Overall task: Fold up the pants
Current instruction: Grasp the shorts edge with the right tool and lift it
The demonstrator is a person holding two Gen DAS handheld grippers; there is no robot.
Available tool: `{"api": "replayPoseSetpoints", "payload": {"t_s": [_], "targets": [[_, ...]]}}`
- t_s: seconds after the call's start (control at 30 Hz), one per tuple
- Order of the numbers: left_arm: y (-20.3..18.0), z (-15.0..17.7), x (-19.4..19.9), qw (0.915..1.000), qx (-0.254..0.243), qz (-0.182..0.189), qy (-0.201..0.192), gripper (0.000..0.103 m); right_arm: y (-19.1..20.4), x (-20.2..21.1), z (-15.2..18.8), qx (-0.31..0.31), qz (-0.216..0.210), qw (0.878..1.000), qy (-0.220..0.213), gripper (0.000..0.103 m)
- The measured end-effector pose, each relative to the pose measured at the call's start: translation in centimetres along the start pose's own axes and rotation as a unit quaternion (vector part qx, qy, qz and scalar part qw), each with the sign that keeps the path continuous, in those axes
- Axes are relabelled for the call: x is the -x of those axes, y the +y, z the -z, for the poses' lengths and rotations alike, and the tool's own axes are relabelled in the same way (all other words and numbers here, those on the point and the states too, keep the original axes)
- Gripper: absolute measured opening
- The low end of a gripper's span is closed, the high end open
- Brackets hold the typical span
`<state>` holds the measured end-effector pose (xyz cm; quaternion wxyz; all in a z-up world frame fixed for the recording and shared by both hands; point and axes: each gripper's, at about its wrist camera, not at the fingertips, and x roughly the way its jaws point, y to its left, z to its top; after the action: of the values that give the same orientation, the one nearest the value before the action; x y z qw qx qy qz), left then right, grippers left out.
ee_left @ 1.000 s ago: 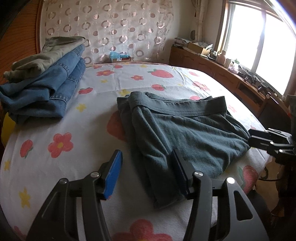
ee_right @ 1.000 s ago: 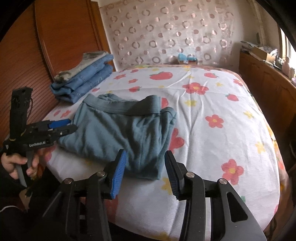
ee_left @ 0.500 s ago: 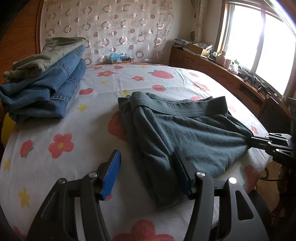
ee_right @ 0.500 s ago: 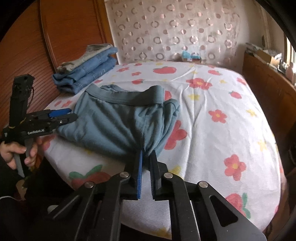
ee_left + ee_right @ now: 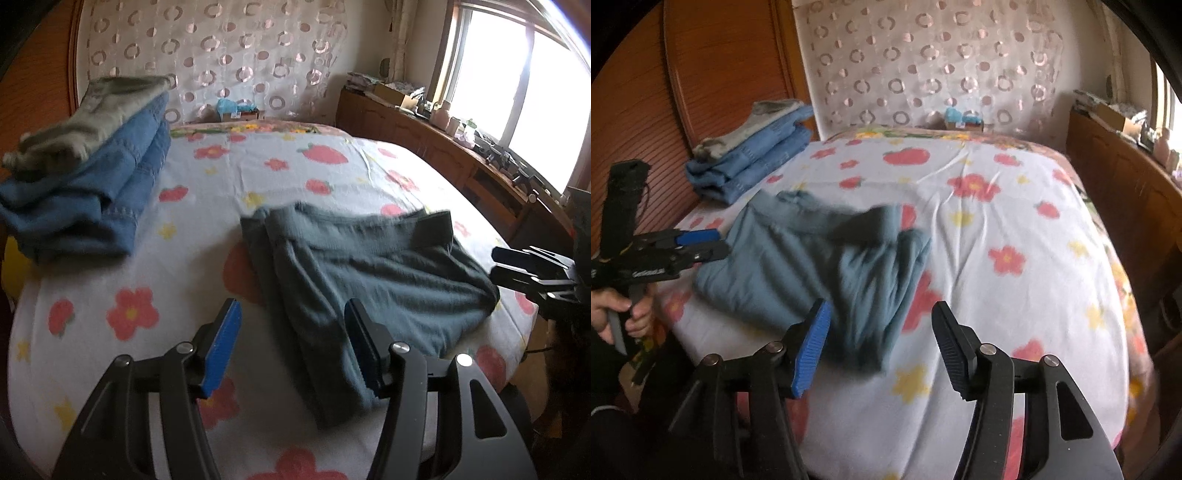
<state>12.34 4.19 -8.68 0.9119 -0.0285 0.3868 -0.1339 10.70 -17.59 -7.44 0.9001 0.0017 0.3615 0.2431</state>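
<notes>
we have the grey-green pants [image 5: 369, 273] lying folded on the near part of the flowered bed [image 5: 92, 280], waistband toward the far side, the thick folded edge on the left in the left wrist view and a loose corner reaching the bed's near right edge. our left gripper [image 5: 291, 347] hovers over the near left corner of the pants with its jaws apart and nothing between the pads. our right gripper [image 5: 881, 343] has its jaws apart too; they have just been opening, and the cloth lies below them, not clamped.

what could go wrong, as we judge it:
- the near edge of the pants sits close to the lip of the bed, so a careless drag toward us could pull the bundle over the side.
- the layers look soft and several deep, so a shallow pinch may catch only the top layer and peel the fold open.
- the two grippers stand near each other across the pants; if we lift at unequal pace the fold will skew and wrinkle.
- the stacked jeans [image 5: 110, 184] at the far left are well apart from the pants, so a long carry there risks the bundle sagging and unfolding.
</notes>
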Motion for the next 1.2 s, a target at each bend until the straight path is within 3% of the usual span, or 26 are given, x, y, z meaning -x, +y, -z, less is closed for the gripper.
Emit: {"api": "replayPoseSetpoints", "payload": {"t_s": [0.23, 0.5, 0.63, 0.7, 0.77, 0.97, 1.1, 1.2], "targets": [[0.7, -2.4, -1.8, 0.9999, -0.008, 0.002, 0.008, 0.058, -1.1, -3.6, -3.3, -0.003, -0.011, 0.999, 0.04, 0.06], [1.6, -3.7, -4.3, 0.9993, -0.013, 0.003, 0.036, 0.058, -2.2, -6.6, -4.5, -0.018, -0.024, 0.996, 0.085, 0.061], [2.0, -3.8, -5.0, 0.9988, -0.018, 0.014, 0.045, 0.058, -2.4, -7.2, -5.3, -0.014, -0.007, 0.995, 0.096, 0.061], [2.1, -3.8, -5.0, 0.9987, -0.016, 0.022, 0.044, 0.058, -2.4, -7.4, -5.4, -0.009, -0.001, 0.995, 0.097, 0.056], [2.3, -3.6, -4.9, 0.9986, -0.013, 0.028, 0.043, 0.058, -2.3, -7.6, -5.5, -0.007, -0.004, 0.995, 0.098, 0.039], [2.2, -3.5, -4.7, 0.9984, -0.016, 0.032, 0.044, 0.058, -2.0, -7.5, -5.2, -0.007, -0.017, 0.996, 0.092, 0.028], [2.4, -3.5, -4.7, 0.9982, -0.01, 0.041, 0.042, 0.058, -1.9, -7.3, -4.6, -0.002, -0.021, 0.997, 0.076, 0.027], [2.7, -3.5, -4.5, 0.9973, 0.009, 0.061, 0.041, 0.047, -2.1, -7.1, -4.3, -0.006, -0.025, 0.998, 0.063, 0.027]]}}
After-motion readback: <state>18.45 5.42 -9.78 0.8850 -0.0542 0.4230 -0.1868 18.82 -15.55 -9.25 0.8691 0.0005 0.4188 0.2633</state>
